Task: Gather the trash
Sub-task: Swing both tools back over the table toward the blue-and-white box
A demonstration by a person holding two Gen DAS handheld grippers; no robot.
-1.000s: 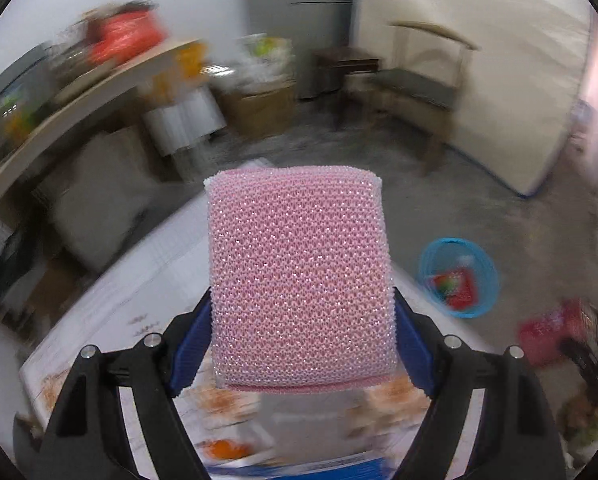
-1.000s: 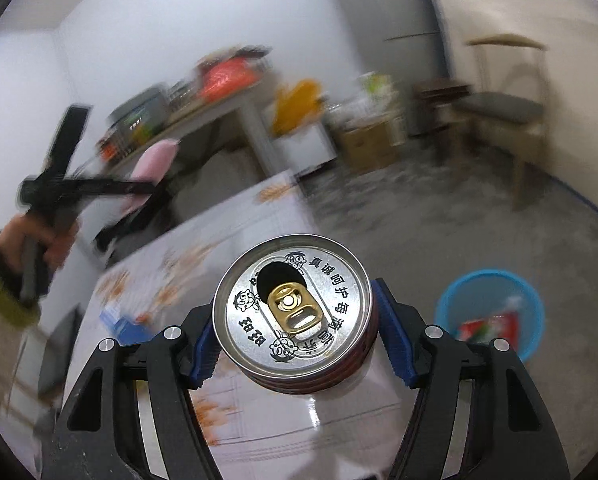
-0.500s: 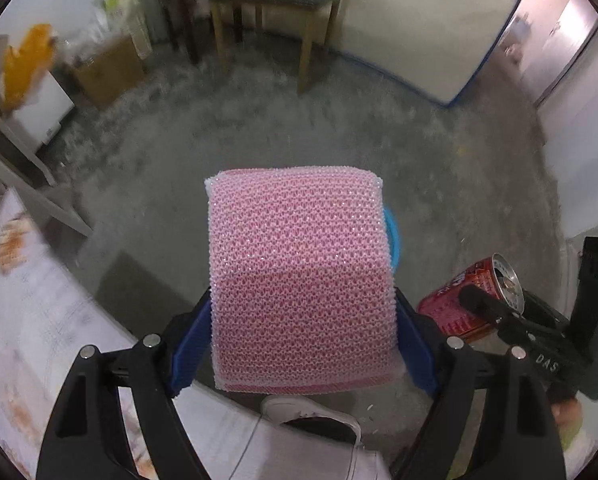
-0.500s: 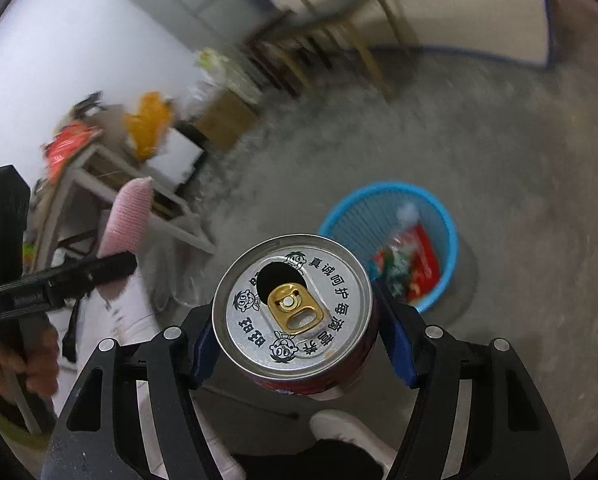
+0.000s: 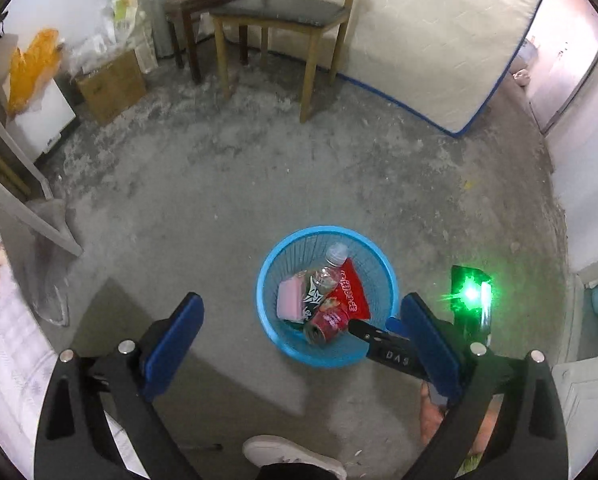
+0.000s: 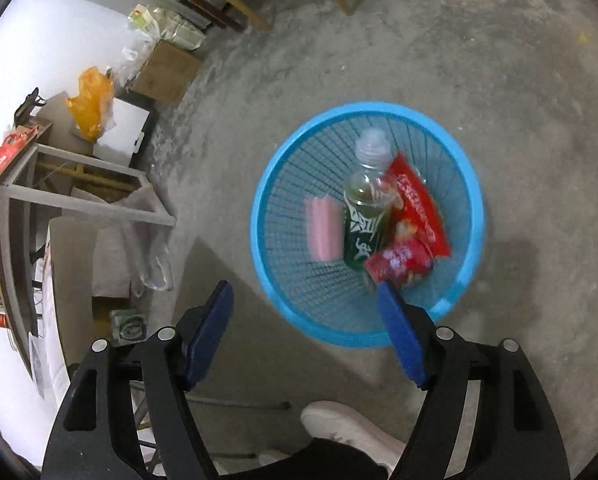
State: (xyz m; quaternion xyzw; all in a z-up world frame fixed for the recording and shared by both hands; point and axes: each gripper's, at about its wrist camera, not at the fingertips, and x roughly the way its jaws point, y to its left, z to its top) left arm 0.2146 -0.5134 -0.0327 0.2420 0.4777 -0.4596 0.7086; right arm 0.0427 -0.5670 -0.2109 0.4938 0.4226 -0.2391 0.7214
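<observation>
We are opening both claws, left [image 5: 299, 336] and right [image 6: 305, 332], nothing between either; sponge [image 6: 323, 228] and can [image 6: 399, 262] are lying in the basket [image 6: 283, 160] just ahead, below.

Blue plastic basket [image 6: 465, 168] with thin mesh walls. Shiny metal can [image 5: 328, 319]. Clear smooth plastic bottle [image 6: 365, 216]. Rough, patchy grey floor [image 5: 227, 184]. Wooden chair [image 5: 287, 16].
</observation>
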